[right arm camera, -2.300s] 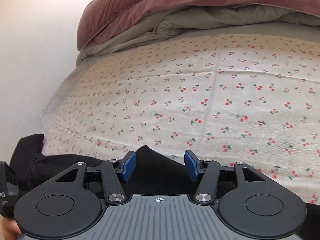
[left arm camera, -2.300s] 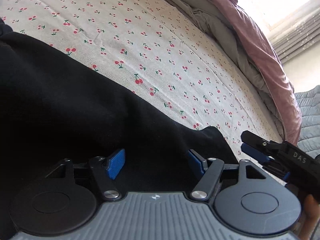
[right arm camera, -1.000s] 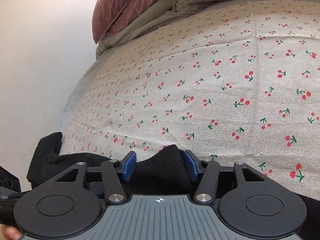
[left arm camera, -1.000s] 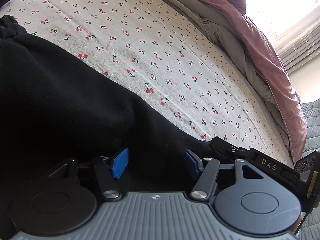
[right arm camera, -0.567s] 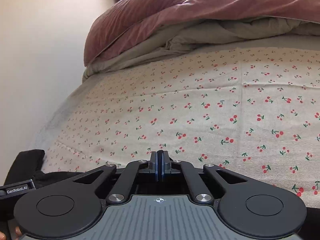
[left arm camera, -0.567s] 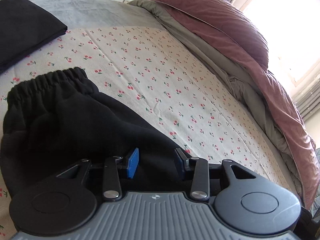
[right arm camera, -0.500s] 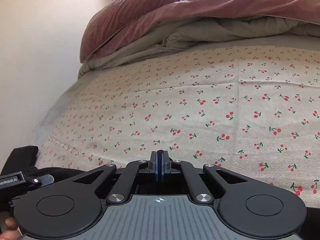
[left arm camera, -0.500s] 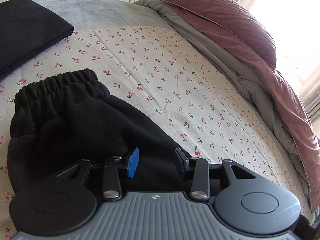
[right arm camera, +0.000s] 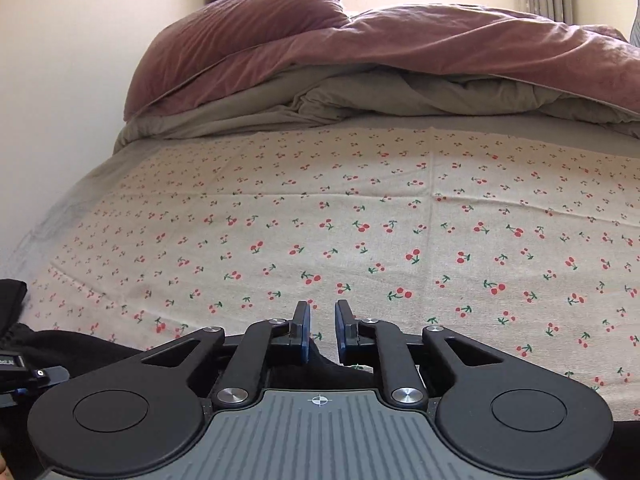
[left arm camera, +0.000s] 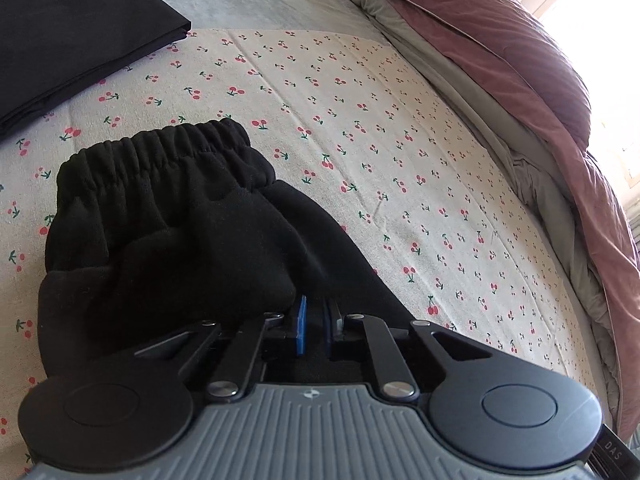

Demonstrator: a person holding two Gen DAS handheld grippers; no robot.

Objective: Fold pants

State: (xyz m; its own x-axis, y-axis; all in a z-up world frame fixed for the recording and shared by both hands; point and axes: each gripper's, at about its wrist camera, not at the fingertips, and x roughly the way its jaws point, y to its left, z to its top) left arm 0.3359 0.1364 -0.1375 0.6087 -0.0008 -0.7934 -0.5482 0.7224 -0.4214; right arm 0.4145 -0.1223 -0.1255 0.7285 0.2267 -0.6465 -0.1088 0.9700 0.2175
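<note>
Left wrist view: left gripper (left arm camera: 314,330) has its jaws drawn in to a narrow slot; they have just been closing. Black fabric of the pants (left arm camera: 168,240) fills the gap, so I read it as clamped on a fold, though black on black makes the actual pinch hard to confirm. Pants lie bunched on the cherry-print sheet (left arm camera: 400,160), running from the pads out to 11 o'clock, elastic waistband (left arm camera: 160,148) at the far end. A folded black cloth (left arm camera: 72,32) sits well apart at 10 o'clock; pink duvet (left arm camera: 520,60) runs along 1 to 3 o'clock. Right wrist view: right gripper (right arm camera: 322,332) stands slightly parted, jaws having just been opening. Only a low peak of the pants shows at the base of the gap; the pads look clear of it, so released, I'd say. More pants trail off at 8 o'clock, where a bit of the left tool shows. Key relation: the garment's long axis heads away toward the waistband from the left tool, which is the one on the cloth; the next fold likely goes that way.
</note>
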